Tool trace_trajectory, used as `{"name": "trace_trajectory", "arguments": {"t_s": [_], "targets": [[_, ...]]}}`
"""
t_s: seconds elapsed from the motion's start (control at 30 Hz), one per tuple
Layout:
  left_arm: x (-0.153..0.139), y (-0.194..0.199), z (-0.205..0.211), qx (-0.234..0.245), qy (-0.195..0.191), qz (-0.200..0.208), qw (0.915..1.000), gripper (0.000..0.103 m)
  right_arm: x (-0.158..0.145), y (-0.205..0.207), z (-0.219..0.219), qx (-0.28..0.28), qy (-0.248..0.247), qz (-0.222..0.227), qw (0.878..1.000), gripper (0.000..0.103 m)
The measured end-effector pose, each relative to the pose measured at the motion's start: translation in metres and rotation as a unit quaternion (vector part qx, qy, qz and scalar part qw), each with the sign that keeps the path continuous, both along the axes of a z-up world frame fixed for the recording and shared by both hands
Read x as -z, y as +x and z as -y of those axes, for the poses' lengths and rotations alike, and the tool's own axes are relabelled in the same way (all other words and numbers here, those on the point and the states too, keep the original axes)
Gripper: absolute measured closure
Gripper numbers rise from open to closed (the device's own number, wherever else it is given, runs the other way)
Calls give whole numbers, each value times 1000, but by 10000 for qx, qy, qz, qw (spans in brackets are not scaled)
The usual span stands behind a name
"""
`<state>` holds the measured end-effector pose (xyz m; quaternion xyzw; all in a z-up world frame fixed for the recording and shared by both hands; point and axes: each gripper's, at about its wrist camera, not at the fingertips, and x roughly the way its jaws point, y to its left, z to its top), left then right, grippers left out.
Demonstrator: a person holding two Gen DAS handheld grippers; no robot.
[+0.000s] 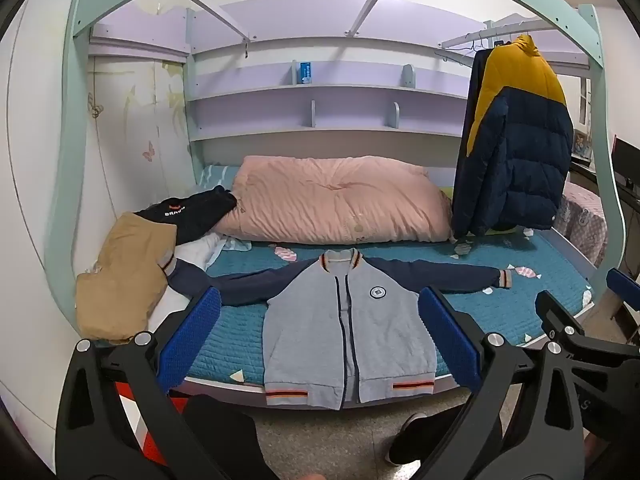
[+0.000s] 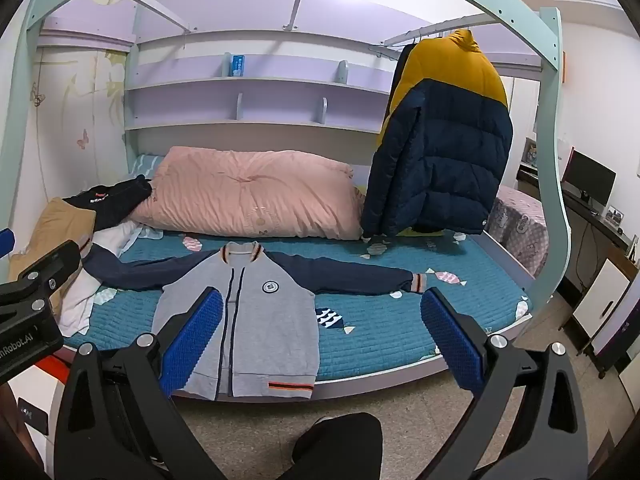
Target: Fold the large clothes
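Nearest to me, both tools hang in the air short of the bed, each with its blue pads spread wide and nothing between them. The left hand-held gripper frames the jacket's body, and the right hand-held gripper sits toward the jacket's right half, over its hem and the bare quilt beside it.

The grey jacket lies face up on the teal bed quilt, zip closed as far as I can tell, both navy sleeves stretched straight out and its striped hem hanging just over the bed's front edge. Nothing is folded yet, so I'd judge this the start: the first fold is still to come.

To do that well, I'd take 1 sleeve at its striped cuff, lift it only enough to clear the cloth, and lay it straight across the chest so the crease falls along the shoulder seam. The far-left sleeve runs up against the tan garment beside the jacket, so it wants drawing free first or it may drag that pile along. Pinching a single layer matters; catching the quilt with it would pull everything askew.

Beyond the jacket lies the pink duvet, with a black garment at its left end, and a yellow-and-navy puffer coat hangs past the jacket's right sleeve, well clear of the work.
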<state>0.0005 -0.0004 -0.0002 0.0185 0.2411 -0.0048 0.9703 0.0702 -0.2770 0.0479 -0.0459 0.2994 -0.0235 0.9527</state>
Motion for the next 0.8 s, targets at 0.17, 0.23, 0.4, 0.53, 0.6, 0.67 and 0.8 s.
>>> {"name": "trace_trajectory", "arguments": {"t_s": [0.17,0.23,0.4,0.53,0.6,0.67,0.8], "targets": [[0,-2,1,33,11,51,10000,4,0,-1,0,-2,0,-10,10000,7],[0,-2,2,46,7,51,10000,4,0,-1,0,1,0,-10,10000,7],[-4,-2,-7,31,-7,34,10000,4,1,-2,1,-4,2,-4,10000,7],[-5,-1,-9,25,0,44,10000,4,1,-2,2,-13,5,-10,10000,7],[-4,-1,-10,26,-3,43,10000,4,1,-2,2,-16,-10,-8,10000,7],[-4,-1,-12,21,-11,68,10000,4,-4,0,-1,-14,-9,-5,10000,7],[-6,0,-6,19,-2,66,10000,4,-3,0,-1,-18,-21,-2,10000,7]]}}
